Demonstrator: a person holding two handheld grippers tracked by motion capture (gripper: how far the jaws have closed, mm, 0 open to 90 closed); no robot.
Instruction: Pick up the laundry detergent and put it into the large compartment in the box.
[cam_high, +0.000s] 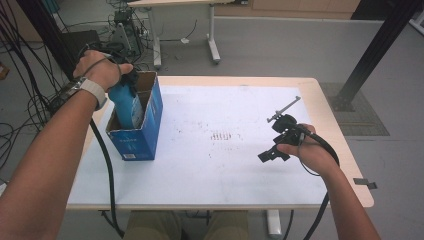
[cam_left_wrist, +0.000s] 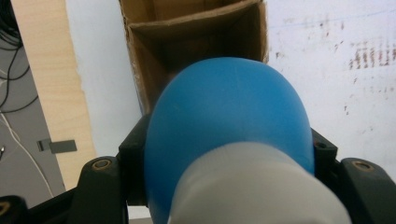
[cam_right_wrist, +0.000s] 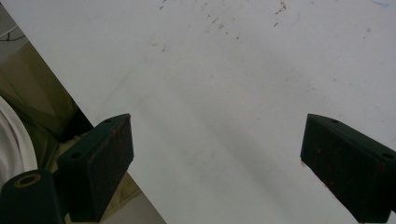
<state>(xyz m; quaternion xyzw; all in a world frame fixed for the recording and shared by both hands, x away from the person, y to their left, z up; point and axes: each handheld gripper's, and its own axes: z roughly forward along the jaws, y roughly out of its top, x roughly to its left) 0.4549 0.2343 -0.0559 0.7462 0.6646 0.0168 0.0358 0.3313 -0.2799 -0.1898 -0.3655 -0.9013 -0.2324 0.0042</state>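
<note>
A blue bottle with a pale grey lower part hangs partly inside an open blue cardboard box at the table's left. My left gripper is shut on the bottle from above, under the person's left hand. In the left gripper view the blue bottle bulges between my black jaws, my left gripper pressing both its sides, with the brown inside of the box just beyond. My right gripper hovers low over the table's right side. The right gripper stands open, with nothing between its jaws.
A white sheet with faint reddish stains covers the wooden table. Cables trail from both grippers over the front edge. Behind the table stand desk legs and tangled cables on the floor; a black post rises at the right.
</note>
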